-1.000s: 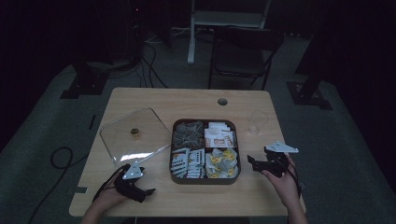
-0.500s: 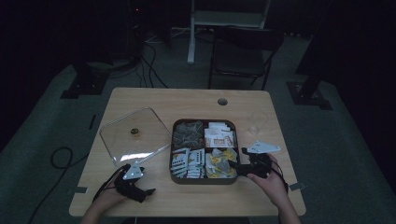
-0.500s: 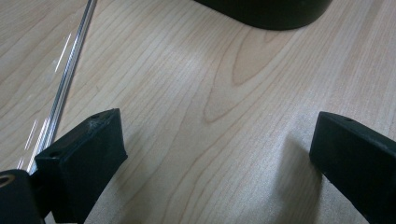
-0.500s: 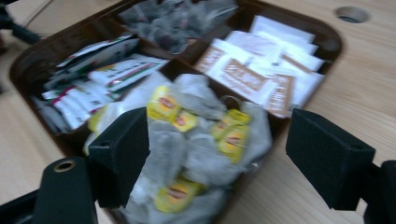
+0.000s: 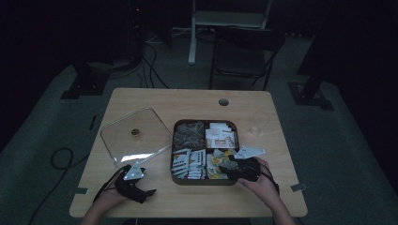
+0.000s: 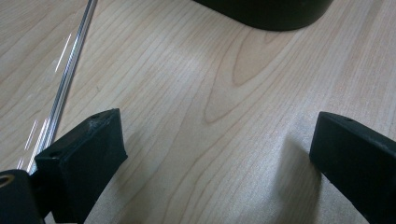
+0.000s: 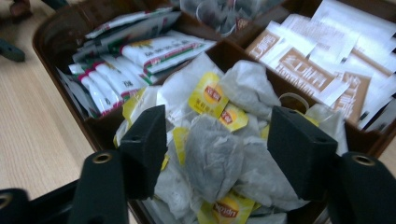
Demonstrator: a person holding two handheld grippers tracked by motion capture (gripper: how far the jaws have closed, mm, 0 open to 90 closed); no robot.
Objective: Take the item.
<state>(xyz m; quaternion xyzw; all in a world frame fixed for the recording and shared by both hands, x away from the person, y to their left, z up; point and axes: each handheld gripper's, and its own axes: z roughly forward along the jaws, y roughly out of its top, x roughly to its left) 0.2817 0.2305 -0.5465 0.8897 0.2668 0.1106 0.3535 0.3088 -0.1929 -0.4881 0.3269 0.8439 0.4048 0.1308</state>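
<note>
- A dark brown four-compartment box (image 5: 204,180) sits on the wooden table (image 5: 197,101), nearer the front edge than the back, just right of the middle.
- Its front-right compartment holds a heap of tea bags with yellow tags (image 7: 219,135); the front-left one holds white sachets with red and green print (image 7: 140,51); the back-right one holds brown-and-white paper packets (image 7: 308,70); the back-left one holds greyish mesh bags (image 5: 188,132).
- A clear square lid (image 5: 136,136) with a small knob lies flat on the table's left half, its near edge just beside the left gripper (image 5: 133,183); its glassy rim shows at the left of the left gripper view.
- An upturned clear glass (image 5: 259,123) stands near the table's right edge, well apart from the box.
- A round cable hole (image 5: 223,101) sits by the back edge.
- The room is dark; a black chair (image 5: 244,51) stands behind the table on a grey floor, with cables trailing at the left.
- The right gripper (image 7: 219,140) hangs over the front-right compartment, jaws partly spread and just been closing, a grey tea bag between them; I cannot tell whether the pads press it.
- The left gripper rests near the front-left corner, jaws wide apart over bare wood, holding nothing.
</note>
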